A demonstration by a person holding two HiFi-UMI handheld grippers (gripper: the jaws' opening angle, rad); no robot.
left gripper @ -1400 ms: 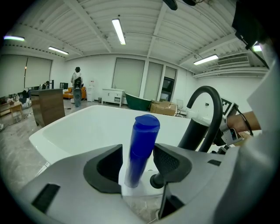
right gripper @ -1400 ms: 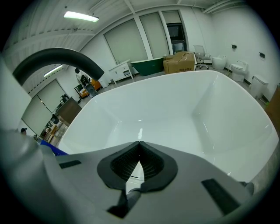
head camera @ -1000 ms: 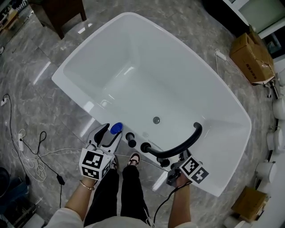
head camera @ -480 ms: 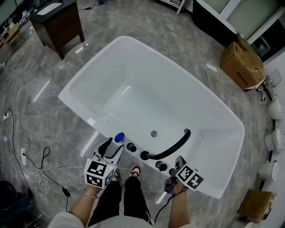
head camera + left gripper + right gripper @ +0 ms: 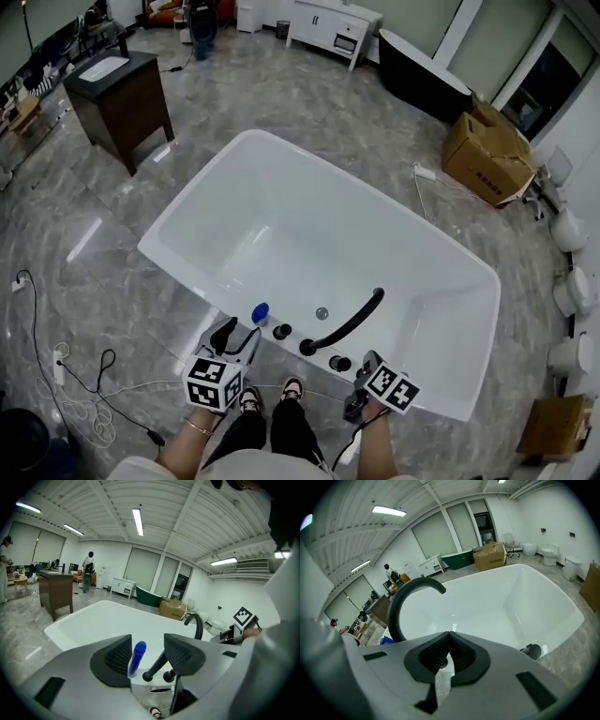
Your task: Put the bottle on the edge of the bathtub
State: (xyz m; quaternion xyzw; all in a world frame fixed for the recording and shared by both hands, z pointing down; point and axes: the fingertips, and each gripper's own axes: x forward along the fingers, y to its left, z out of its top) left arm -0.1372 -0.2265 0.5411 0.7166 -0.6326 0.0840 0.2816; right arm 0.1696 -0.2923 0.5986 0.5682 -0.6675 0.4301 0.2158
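Note:
The bottle (image 5: 260,312), white with a blue cap, stands upright on the near edge of the white bathtub (image 5: 155,246), left of the black knobs (image 5: 281,331). My left gripper (image 5: 238,335) is open just behind it, jaws apart and not touching it. In the left gripper view the bottle (image 5: 137,656) shows in the gap of my left gripper (image 5: 147,644), beyond the tips. My right gripper (image 5: 367,361) hovers at the rim by the black curved faucet (image 5: 342,323). The right gripper (image 5: 449,656) is shut, with nothing between the pads.
A dark wooden cabinet (image 5: 117,94) stands far left, a cardboard box (image 5: 483,155) far right, white toilets (image 5: 567,230) along the right wall. Cables (image 5: 75,384) trail on the marble floor at left. The person's shoes (image 5: 281,389) are beside the tub.
The head camera has risen, showing more of the room. My left gripper has drawn back from the bottle, which stays on the edge. The right gripper stays shut.

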